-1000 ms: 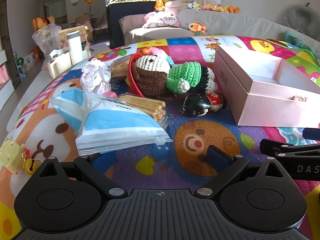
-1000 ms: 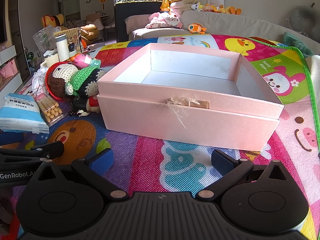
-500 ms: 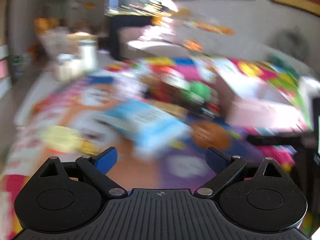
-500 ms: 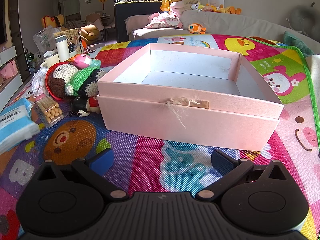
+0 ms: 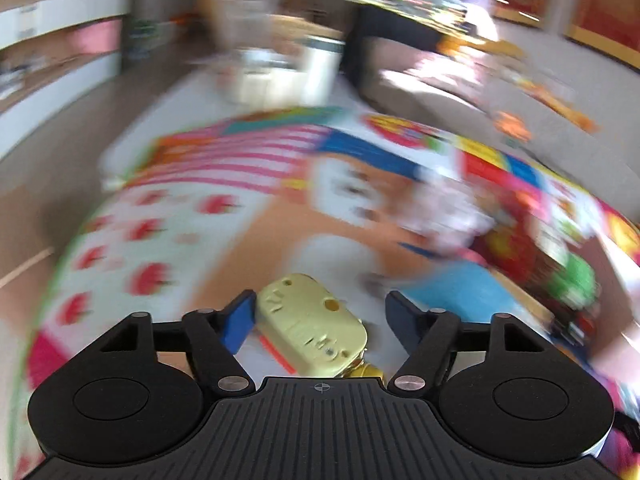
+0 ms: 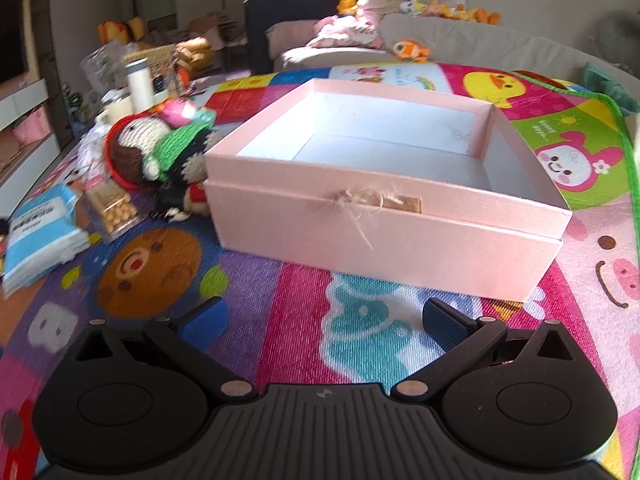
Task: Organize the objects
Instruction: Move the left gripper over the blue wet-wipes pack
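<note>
- While its jaws are closing, the left gripper (image 5: pixel 320 320) has a pale yellow plastic clip (image 5: pixel 310 324) lying between them on the colourful play mat (image 5: pixel 192 240), nearer the left pad
- Beside that clip's mat, the right gripper (image 6: pixel 322 322) gapes wide and empty before the open pink cardboard box (image 6: pixel 384 216)

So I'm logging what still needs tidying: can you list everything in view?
Box: one, pink, open and empty, mid-mat.
Crochet dolls: a few, brown, green and black, left of the box.
Snack stick pack: one, clear, by the dolls.
Tissue pack: one, blue and white, far left.
Flask: one, white, beyond the mat.
Yellow charm: one, pale yellow, between the left jaws.
Left hand-held gripper: closing, not yet clamped.
Right hand-held gripper: open, empty.
</note>
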Demonstrator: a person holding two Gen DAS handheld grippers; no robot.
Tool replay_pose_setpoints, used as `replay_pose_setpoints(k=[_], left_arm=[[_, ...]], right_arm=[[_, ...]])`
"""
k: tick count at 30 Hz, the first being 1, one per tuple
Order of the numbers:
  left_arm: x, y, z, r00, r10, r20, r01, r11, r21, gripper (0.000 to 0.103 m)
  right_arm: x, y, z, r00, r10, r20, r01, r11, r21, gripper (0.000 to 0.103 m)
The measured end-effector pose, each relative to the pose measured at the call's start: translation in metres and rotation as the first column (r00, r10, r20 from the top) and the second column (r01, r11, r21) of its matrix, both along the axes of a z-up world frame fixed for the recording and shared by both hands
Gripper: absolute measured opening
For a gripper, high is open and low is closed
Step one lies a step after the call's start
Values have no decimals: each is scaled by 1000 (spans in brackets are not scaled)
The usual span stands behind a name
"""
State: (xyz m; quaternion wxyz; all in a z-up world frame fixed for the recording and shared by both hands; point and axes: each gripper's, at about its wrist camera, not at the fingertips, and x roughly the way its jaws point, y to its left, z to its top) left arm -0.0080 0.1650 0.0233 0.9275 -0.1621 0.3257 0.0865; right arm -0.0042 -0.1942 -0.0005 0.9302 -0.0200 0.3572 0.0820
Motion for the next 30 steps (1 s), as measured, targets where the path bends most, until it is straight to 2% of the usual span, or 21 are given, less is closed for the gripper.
replay_pose_setpoints(k=[2, 4, 6, 9, 12, 13, 15, 17, 19, 23, 25, 26, 30], left_arm=[[-2, -19, -1, 983, -183, 8, 183, 983, -21, 72], [-10, -32, -3, 956, -294, 21, 294, 955, -32, 69], [-21, -39, -4, 939, -342, 39, 344, 937, -58, 68], [-35, -34, 4, 952, -296, 82, 304, 945, -119, 68], [-38, -26, 24, 956, -253, 151, 282, 932, -228, 68], [-34, -26, 29, 962, -233, 144, 264, 928, -264, 68], [-15, -28, 34, 969, -228, 92, 245, 927, -285, 68], [10, -35, 31, 977, -214, 16, 210, 937, -280, 68], [33, -47, 26, 974, -225, -36, 207, 940, -270, 69], [73, -73, 10, 965, -222, -139, 191, 959, -208, 82], [86, -83, 3, 960, -237, -150, 209, 961, -181, 90], [89, -86, 2, 963, -230, -142, 207, 965, -159, 90], [97, -84, 1, 974, -195, -115, 177, 973, -148, 86]], right_arm=[[-3, 2, 0, 1000, 15, -15, -15, 1000, -3, 103], [-11, 0, 2, 999, 18, -32, -18, 1000, -11, 103], [-13, 1, 3, 999, 3, -50, -3, 1000, -12, 103], [-14, 2, 2, 999, -18, -47, 17, 1000, -15, 103], [-13, 1, 1, 999, -29, -44, 28, 999, -15, 103], [-13, 2, 1, 999, -32, -41, 31, 999, -15, 103], [-13, 2, 1, 999, -34, -39, 34, 999, -15, 103], [-13, 2, 1, 999, -35, -38, 35, 999, -14, 103], [-13, 2, 1, 999, -37, -37, 36, 999, -14, 103], [-13, 2, 1, 999, -37, -38, 36, 999, -11, 103], [-14, 1, 1, 999, -34, -39, 34, 999, -10, 103], [-14, 1, 1, 999, -34, -40, 34, 999, -10, 103], [-14, 2, 1, 999, -33, -41, 32, 999, -11, 103]])
